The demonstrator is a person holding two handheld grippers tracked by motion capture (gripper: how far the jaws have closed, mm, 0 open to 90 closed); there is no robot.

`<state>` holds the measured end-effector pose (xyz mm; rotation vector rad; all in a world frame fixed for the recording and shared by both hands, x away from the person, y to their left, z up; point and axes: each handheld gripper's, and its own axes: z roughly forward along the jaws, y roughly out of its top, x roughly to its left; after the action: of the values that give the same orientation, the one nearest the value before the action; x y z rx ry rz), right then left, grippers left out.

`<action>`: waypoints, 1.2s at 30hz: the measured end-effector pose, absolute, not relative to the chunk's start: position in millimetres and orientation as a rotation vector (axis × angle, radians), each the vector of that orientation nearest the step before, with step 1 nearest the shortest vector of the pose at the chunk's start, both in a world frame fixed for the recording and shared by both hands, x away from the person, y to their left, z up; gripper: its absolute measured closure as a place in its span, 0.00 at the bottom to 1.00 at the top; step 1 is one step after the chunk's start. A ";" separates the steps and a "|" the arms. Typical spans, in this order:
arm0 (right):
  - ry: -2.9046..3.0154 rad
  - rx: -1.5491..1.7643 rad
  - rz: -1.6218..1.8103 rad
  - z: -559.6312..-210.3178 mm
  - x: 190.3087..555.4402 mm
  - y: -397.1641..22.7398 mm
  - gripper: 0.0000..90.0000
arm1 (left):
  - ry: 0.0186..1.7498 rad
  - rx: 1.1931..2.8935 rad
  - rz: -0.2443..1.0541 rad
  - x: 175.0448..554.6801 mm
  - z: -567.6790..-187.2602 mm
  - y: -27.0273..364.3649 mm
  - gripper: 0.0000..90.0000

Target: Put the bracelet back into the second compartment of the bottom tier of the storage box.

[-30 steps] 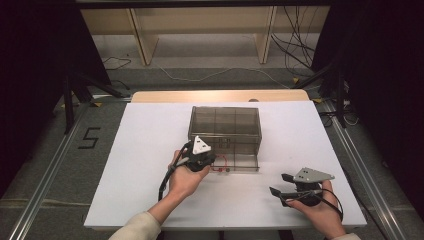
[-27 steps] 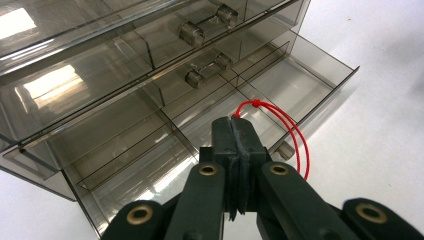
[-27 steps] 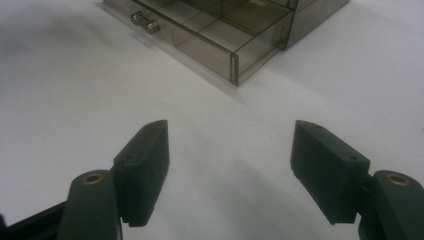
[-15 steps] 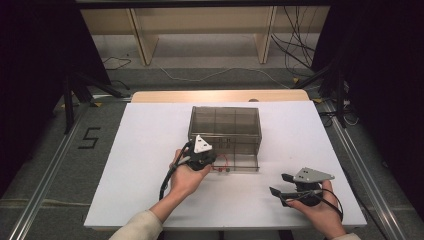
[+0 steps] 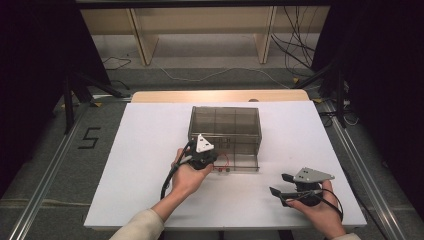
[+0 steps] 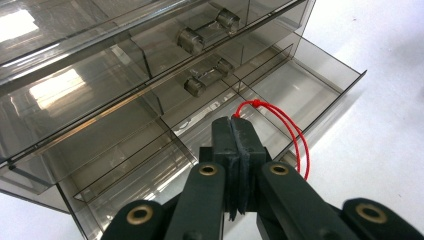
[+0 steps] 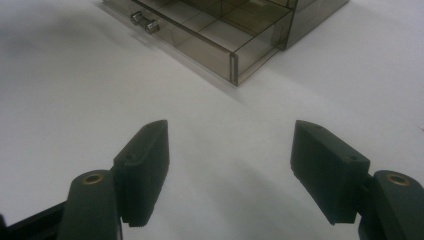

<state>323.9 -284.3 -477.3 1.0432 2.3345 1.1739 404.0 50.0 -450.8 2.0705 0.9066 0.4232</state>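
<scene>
Smoked transparent drawer cabinet (image 5: 225,131) stands mid-worktop (image 5: 140,150), bottom drawer (image 6: 280,100) pulled out. Left tongs (image 6: 239,131) pinch a red string loop (image 6: 292,132) over that drawer's front compartment. Nothing has shifted since earlier. Right tongs (image 7: 230,165) gape wide, right of cabinet, empty.

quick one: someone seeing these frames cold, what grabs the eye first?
Probably the red string, the one bright colour, pinched in the shut left gripper right over the pulled-out bottom drawer of the smoky clear drawer box at mid-table. Next, the right gripper, jaws wide open, sitting idle above the bare white table near the person's right hand, apart from the box.
</scene>
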 end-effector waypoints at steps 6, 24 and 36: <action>2.335 1.045 1.168 -477.0 323.7 -284.5 0.36 | 0.905 2.073 0.425 404.5 -451.0 48.1 1.00; 2.333 1.039 1.171 -477.1 324.0 -284.6 0.36 | 0.904 2.075 0.430 406.9 -452.7 43.4 1.00; 2.329 1.038 1.183 -477.7 324.4 -284.5 0.36 | 0.900 2.089 0.442 409.8 -454.4 40.6 1.00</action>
<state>324.4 -284.5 -477.7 1.0376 2.3286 1.1828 409.8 40.6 -454.4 2.0886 0.9000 0.4415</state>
